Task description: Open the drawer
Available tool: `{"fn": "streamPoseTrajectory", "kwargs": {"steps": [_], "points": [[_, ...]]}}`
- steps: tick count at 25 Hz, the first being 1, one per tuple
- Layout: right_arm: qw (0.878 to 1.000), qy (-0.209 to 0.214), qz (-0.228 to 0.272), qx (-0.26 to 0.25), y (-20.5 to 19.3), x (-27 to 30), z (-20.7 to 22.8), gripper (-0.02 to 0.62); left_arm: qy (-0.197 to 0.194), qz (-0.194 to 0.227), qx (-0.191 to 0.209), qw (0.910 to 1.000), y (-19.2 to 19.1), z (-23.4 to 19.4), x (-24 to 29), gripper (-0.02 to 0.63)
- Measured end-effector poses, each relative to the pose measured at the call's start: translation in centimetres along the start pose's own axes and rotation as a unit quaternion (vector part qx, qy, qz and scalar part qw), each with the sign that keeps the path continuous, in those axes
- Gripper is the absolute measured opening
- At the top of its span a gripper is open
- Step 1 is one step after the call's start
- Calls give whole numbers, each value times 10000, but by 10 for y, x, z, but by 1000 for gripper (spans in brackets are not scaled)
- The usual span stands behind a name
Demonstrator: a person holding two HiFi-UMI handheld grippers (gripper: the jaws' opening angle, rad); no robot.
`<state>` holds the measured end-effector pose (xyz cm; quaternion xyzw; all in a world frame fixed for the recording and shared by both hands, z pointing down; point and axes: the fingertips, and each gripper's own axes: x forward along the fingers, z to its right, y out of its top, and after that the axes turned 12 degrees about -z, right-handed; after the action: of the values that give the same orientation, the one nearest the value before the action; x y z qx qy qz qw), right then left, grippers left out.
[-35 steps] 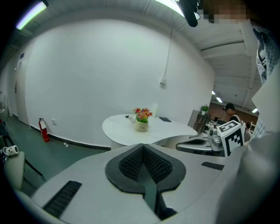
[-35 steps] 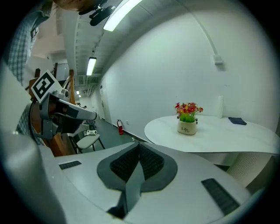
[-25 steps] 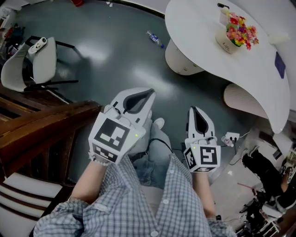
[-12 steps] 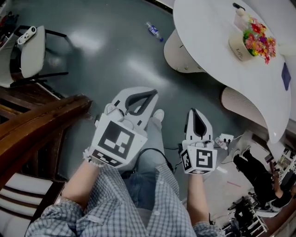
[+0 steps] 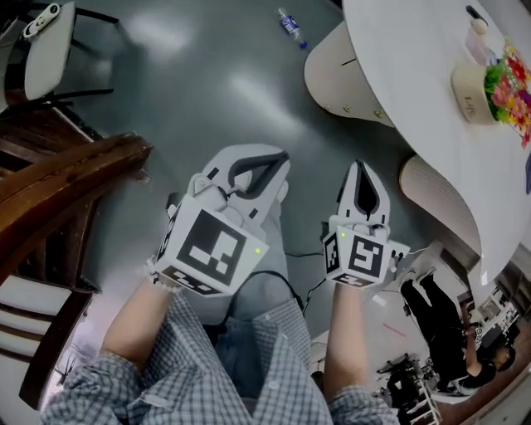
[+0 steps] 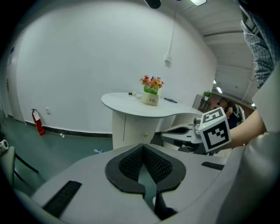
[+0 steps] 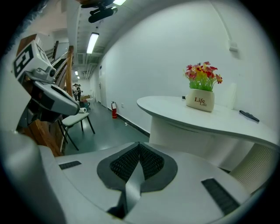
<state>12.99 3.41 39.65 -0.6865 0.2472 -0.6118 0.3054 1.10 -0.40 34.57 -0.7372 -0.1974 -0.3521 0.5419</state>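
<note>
Looking down from the head view, the floor (image 5: 191,100) is shiny and grey-green. The left hand-held gripper (image 5: 280,162) is smooth, rounded white plastic with black bumpy pads. Its two jaws are pressed together at the tip, with nothing between them. The right hand-held gripper (image 5: 362,166) looks thinner from here, and its jaws are pressed together too, with nothing in them. Each one has a cube with black and white squares on it, the left cube (image 5: 207,247) and the right cube (image 5: 358,257). Both arms wear a soft checked shirt (image 5: 241,373). To the right is a white table (image 5: 415,75) with a smooth curved top and a round base (image 5: 340,83) that has small round knobs. A cream round pot (image 5: 471,90) of bright flowers stands on it. To the left is a dark brown wooden piece (image 5: 58,178) with a rounded edge. I cannot tell which of these has the drawer, and the grippers touch neither. A chair (image 5: 46,54) with a white seat and thin black legs stands far off. A small clear bottle (image 5: 290,23) lies on the floor.
</note>
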Motion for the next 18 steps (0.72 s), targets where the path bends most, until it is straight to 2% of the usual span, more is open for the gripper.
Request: {"fn": "streamPoseTrajectory", "kwargs": {"steps": [7,13,18], "points": [[9991,-208,-12,364,-9,59,33,8,-33,103,-418,9991,-15,-3,18,5],[9965,-356,-70,755,-17,99,65,9,62,104,-489,9987,-20,-7,33,3],[9938,-531,-341,921,-32,125,87,24,159,86,-482,9987,-21,-10,44,5]]}}
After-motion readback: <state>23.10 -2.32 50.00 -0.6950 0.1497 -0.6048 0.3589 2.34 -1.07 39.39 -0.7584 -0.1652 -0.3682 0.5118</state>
